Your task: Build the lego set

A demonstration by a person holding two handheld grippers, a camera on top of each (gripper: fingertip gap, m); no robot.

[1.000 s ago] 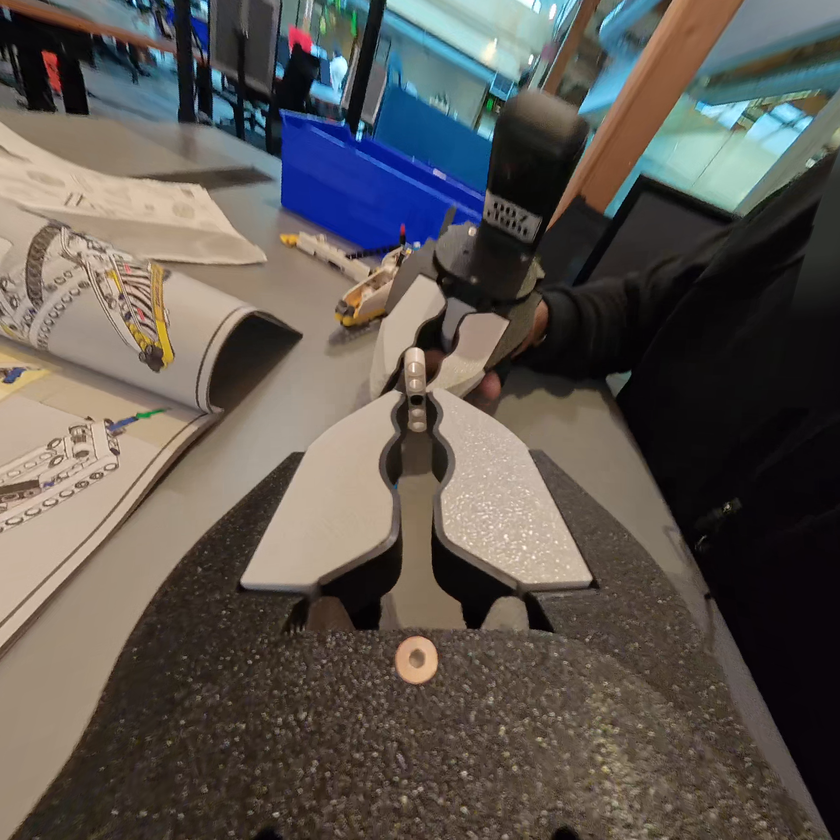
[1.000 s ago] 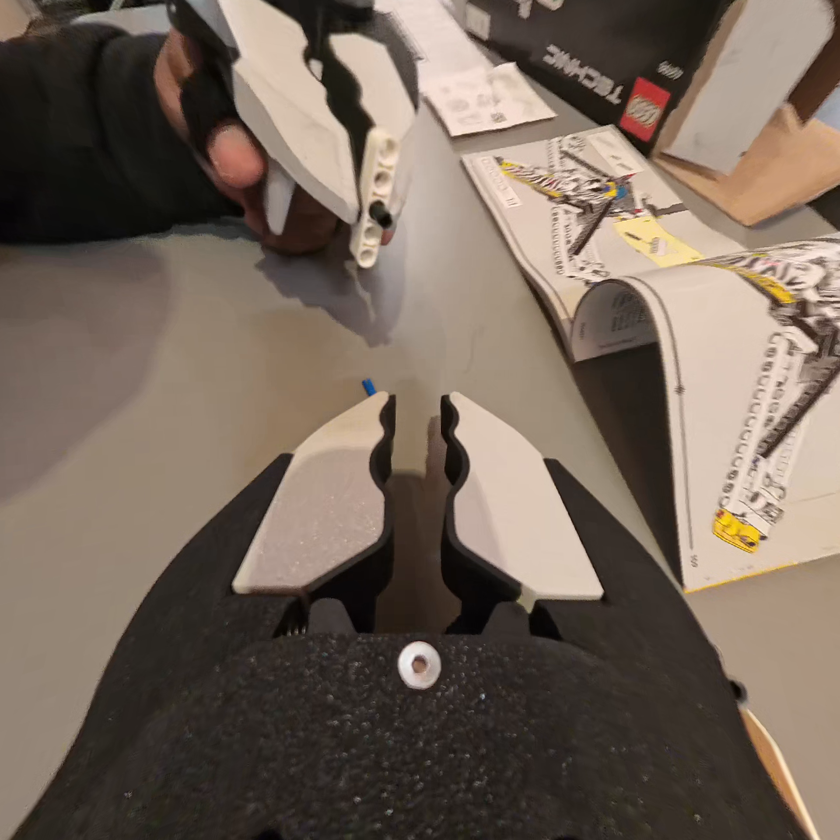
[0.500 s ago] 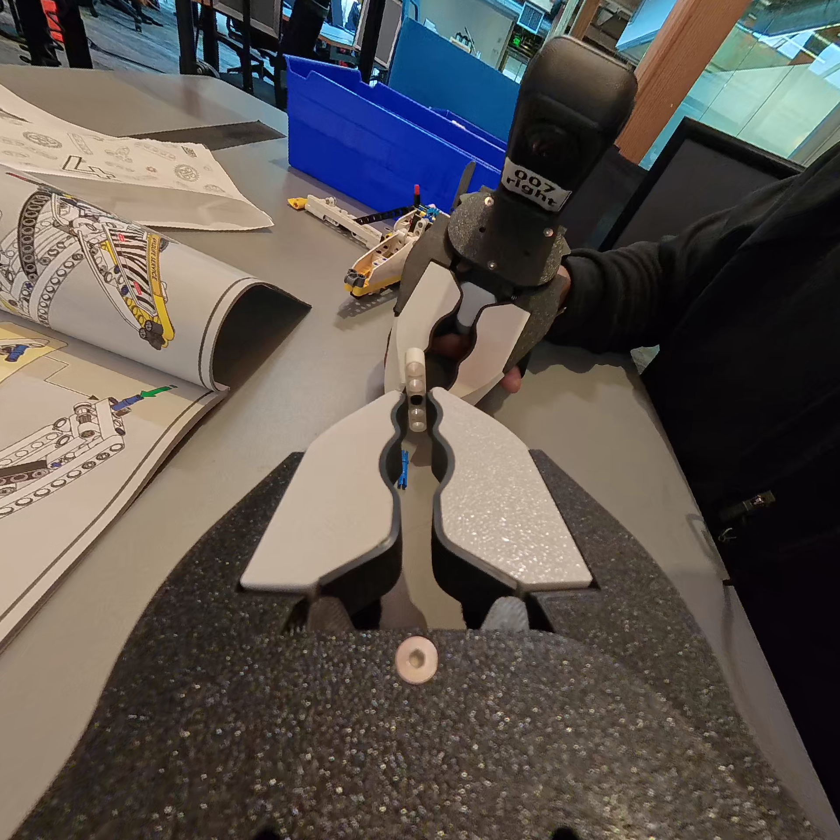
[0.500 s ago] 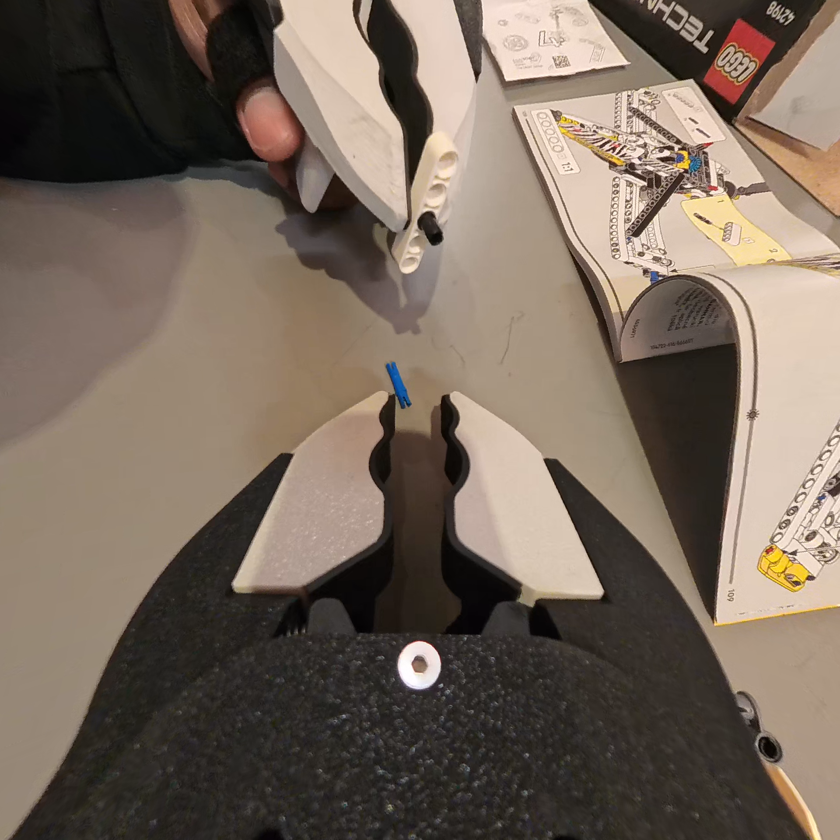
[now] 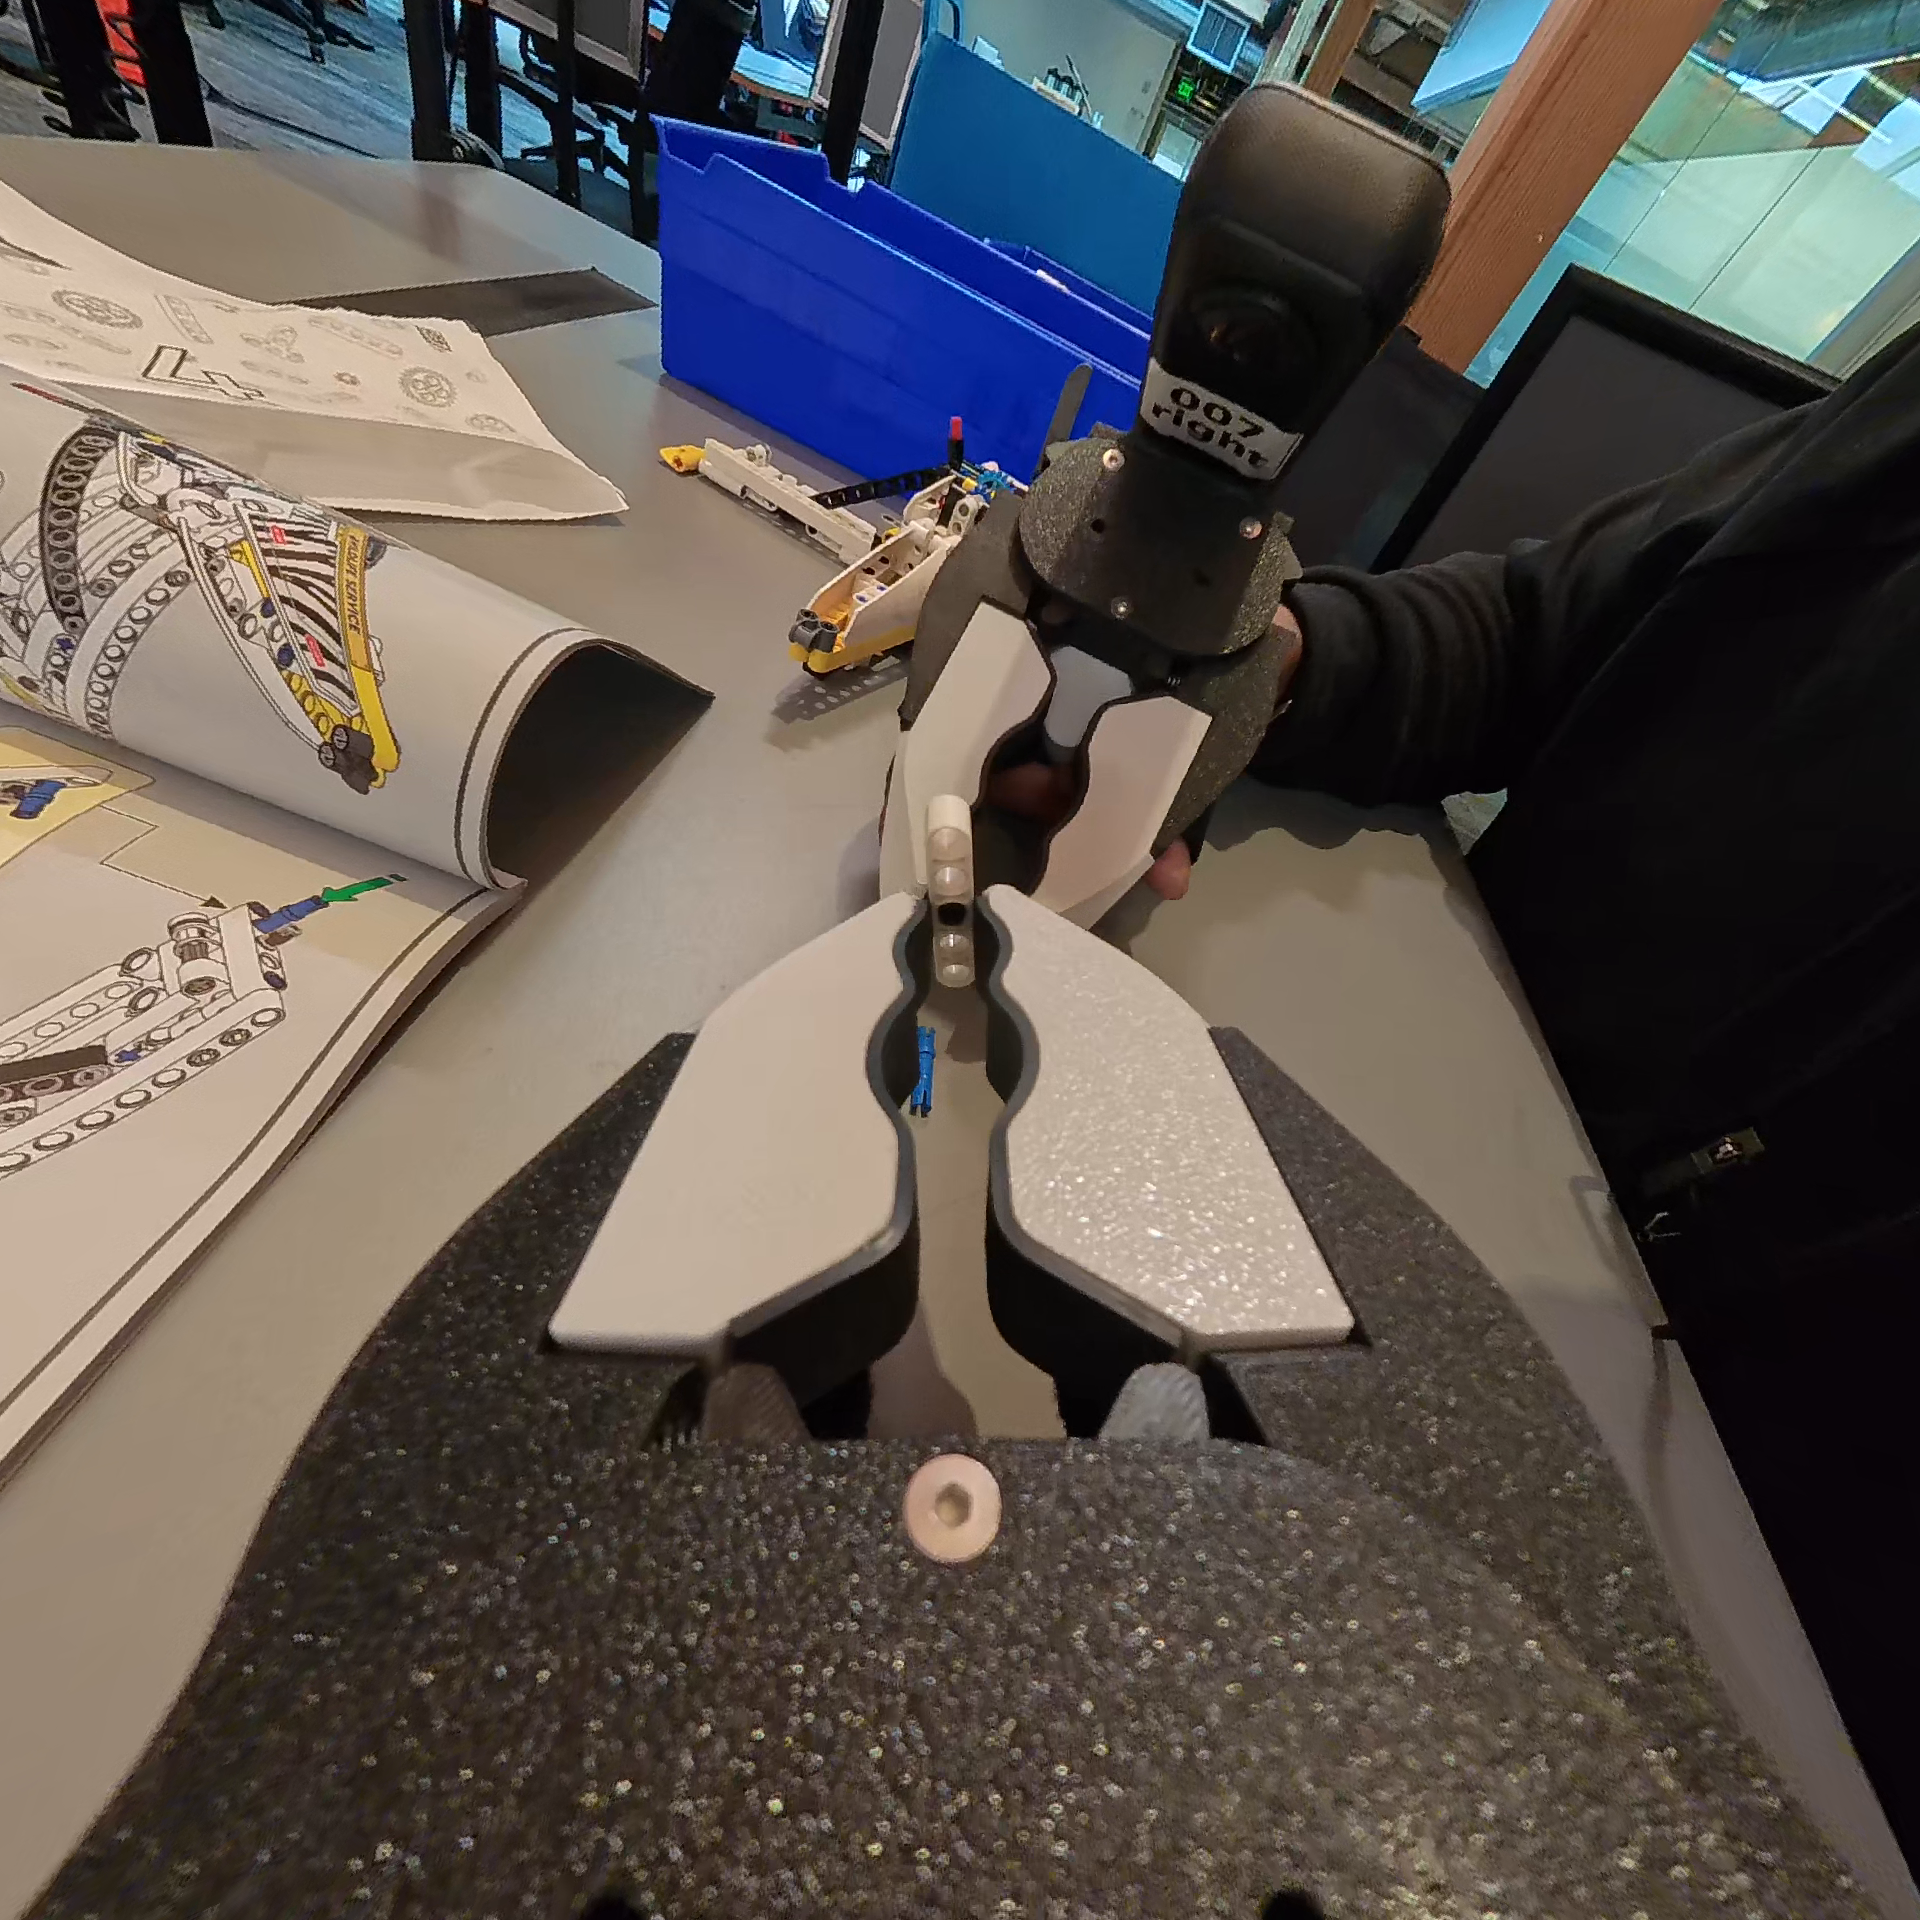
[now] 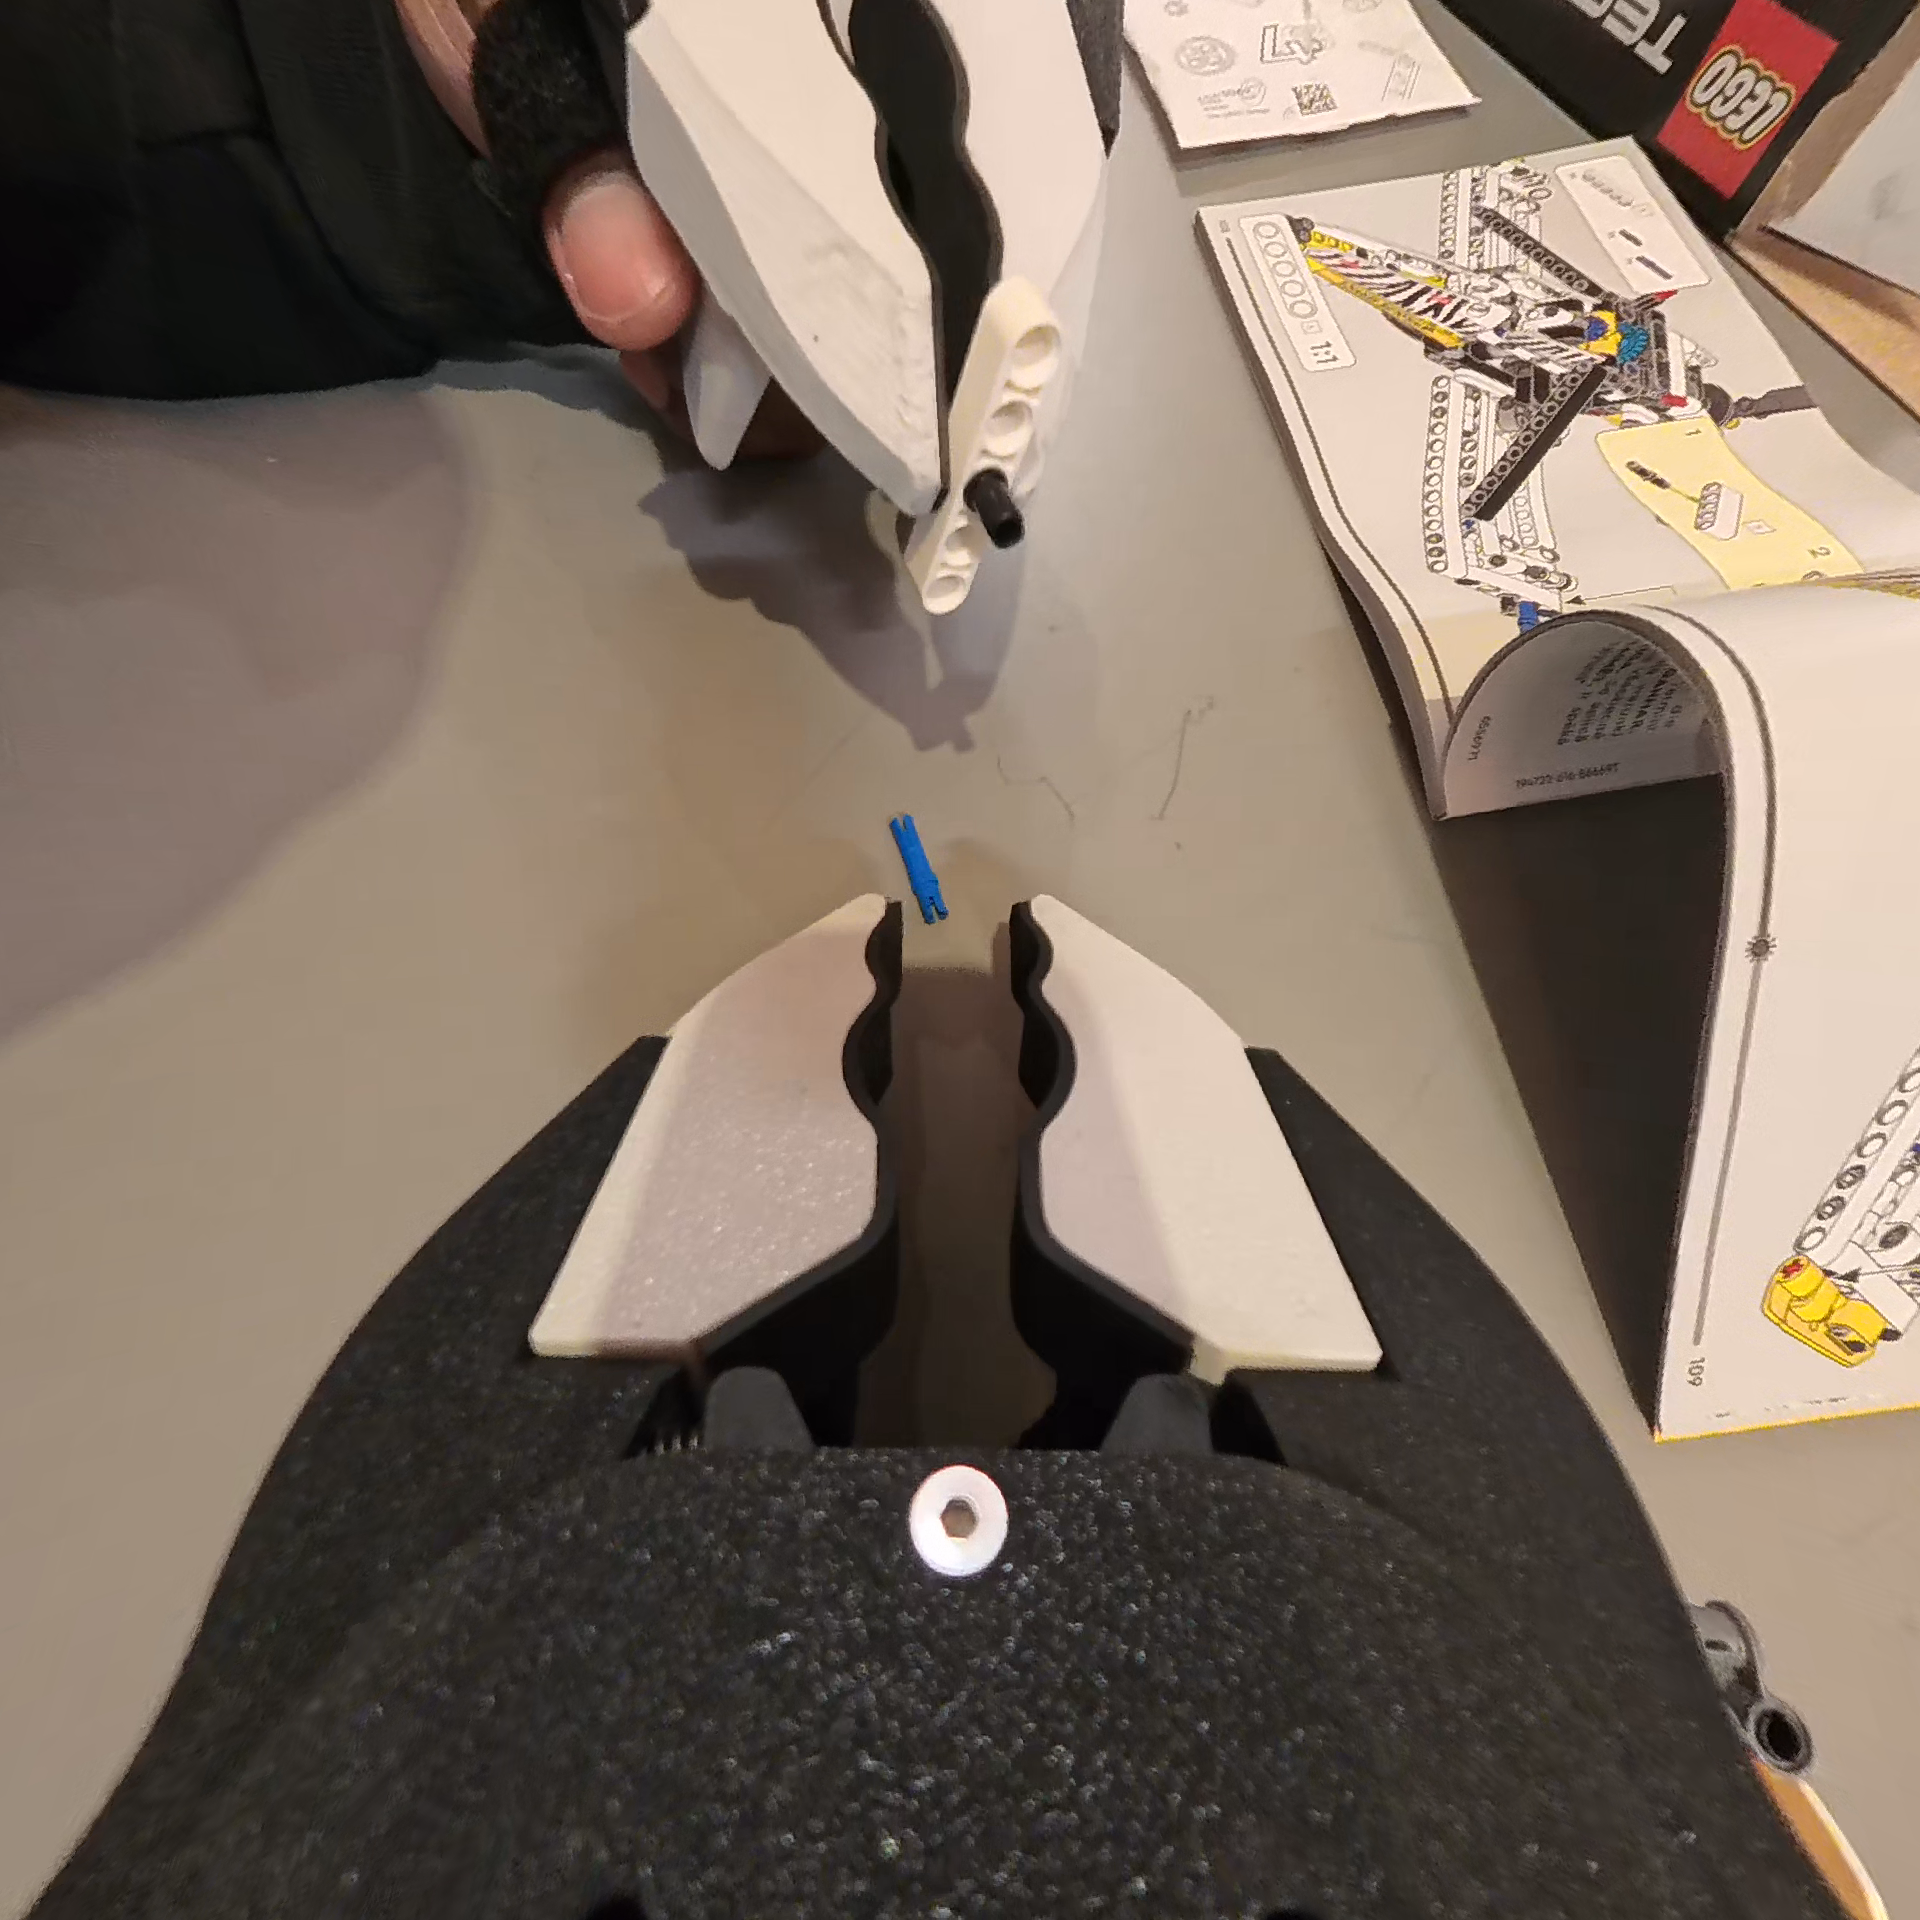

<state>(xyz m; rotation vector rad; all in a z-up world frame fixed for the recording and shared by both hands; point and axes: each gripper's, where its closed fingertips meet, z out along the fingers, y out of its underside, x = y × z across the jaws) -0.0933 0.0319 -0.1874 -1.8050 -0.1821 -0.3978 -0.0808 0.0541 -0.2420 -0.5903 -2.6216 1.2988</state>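
My left gripper (image 5: pixel 951 909) is shut on a white holed beam (image 5: pixel 951 883) with a black pin in one hole. The beam stands up out of the fingertips above the grey table (image 5: pixel 675 582). In the right wrist view the same gripper (image 6: pixel 940 457) hangs over the table with the beam (image 6: pixel 992 457) and its black pin (image 6: pixel 997 514). My right gripper (image 6: pixel 956 909) is open and holds nothing. A small blue pin (image 6: pixel 917 870) lies on the table just in front of its fingertips, nearer the left one. The pin also shows under my left gripper's fingers (image 5: pixel 923 1070).
An open instruction booklet (image 5: pixel 208 727) lies to the left, also seen at the right (image 6: pixel 1558 416). A loose printed sheet (image 5: pixel 312 416), a blue bin (image 5: pixel 883 301) and a half-built white and yellow model (image 5: pixel 883 561) stand behind. A black box (image 6: pixel 1714 83) is at the top right. Left tips to right tips: about 6 cm.
My right gripper has drawn back, so the blue pin now lies fully clear in front of its tips. My left gripper has kept the white beam and moved a little lower and closer.
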